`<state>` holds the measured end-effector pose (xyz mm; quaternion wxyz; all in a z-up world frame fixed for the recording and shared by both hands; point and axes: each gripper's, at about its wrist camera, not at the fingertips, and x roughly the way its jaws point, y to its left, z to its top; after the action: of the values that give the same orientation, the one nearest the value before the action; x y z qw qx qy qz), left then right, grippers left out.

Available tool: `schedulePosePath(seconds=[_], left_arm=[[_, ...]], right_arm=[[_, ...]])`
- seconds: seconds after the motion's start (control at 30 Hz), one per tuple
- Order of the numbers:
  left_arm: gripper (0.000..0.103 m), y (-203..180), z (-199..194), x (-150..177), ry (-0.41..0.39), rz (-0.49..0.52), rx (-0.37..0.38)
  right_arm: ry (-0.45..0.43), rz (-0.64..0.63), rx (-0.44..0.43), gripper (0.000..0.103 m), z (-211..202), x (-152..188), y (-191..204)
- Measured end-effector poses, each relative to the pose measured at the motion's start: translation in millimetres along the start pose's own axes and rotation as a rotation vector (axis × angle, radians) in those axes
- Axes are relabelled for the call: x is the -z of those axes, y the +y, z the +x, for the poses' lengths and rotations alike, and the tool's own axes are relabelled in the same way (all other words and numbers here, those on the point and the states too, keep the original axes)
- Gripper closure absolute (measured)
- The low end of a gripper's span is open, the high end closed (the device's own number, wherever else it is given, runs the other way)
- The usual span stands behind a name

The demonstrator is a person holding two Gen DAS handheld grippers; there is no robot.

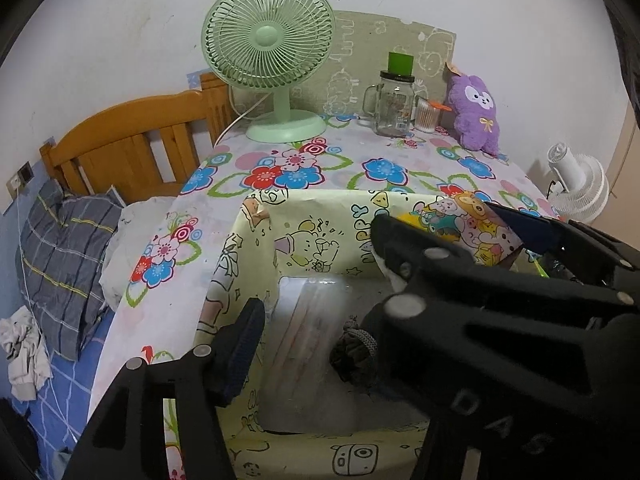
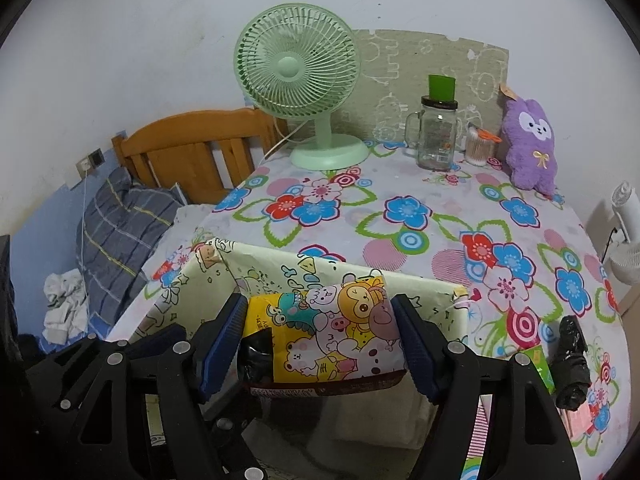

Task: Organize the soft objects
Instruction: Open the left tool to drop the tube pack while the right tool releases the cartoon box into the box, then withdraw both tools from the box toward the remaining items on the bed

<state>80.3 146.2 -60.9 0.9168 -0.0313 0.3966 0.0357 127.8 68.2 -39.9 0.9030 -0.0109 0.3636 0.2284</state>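
A pale yellow cartoon-papered box (image 1: 312, 240) (image 2: 280, 268) stands open-topped at the table's near edge. My right gripper (image 2: 320, 312) is shut on a soft pack printed with cartoon animals (image 2: 340, 336) (image 1: 460, 228), held just over the box's far rim. My left gripper (image 1: 308, 328) hangs over the box with its jaws apart. Between them, untouched by the pads, a blurred clear-wrapped white pack (image 1: 308, 320) lies in the box. A dark knitted item (image 1: 354, 346) sits beside it. A purple plush (image 1: 474, 110) (image 2: 530, 144) stands at the far right.
A green desk fan (image 1: 268, 40) (image 2: 296, 68), a glass mug jar (image 1: 394, 104) and a swab cup (image 2: 478, 146) line the back of the flowered tablecloth (image 2: 400, 208). A black crumpled bag (image 2: 572, 360) lies right of the box. The bed and pillow (image 1: 68, 256) are left; a white fan (image 1: 576, 180) is right.
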Motion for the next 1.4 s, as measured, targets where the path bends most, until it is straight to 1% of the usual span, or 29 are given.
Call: schedulePosePath(seconds=[0.07, 0.17, 0.27, 0.37, 0.5, 1.0, 1.4], left_arm=[[0.034, 0, -1, 0, -0.002, -0.001, 0.006], [0.027, -1, -4, -1, -0.012, -0.003, 0.015], [0.02, -3, -6, -1, -0.024, -0.006, 0.016], [0.016, -5, -10, -2, -0.035, -0.009, 0.011], [0.014, -9, -13, -2, -0.041, -0.014, 0.012], [0.007, -39, -38, 0, -0.094, 0.035, 0.0], [0.004, -65, -59, 2, -0.138, 0.067, 0.005]], right_arm=[[0.0, -0.016, 0.013, 0.02, 1, 0, 3], [-0.01, -0.02, 0.024, 0.009, -2, 0, 3], [-0.031, -0.031, 0.032, 0.005, -6, 0, 3], [-0.038, -0.044, 0.037, 0.005, -10, 2, 2], [-0.041, -0.055, 0.038, 0.005, -15, 5, 1], [-0.088, -0.032, 0.067, 0.004, -53, 14, -19], [-0.135, -0.014, 0.095, 0.004, -86, 20, -38]])
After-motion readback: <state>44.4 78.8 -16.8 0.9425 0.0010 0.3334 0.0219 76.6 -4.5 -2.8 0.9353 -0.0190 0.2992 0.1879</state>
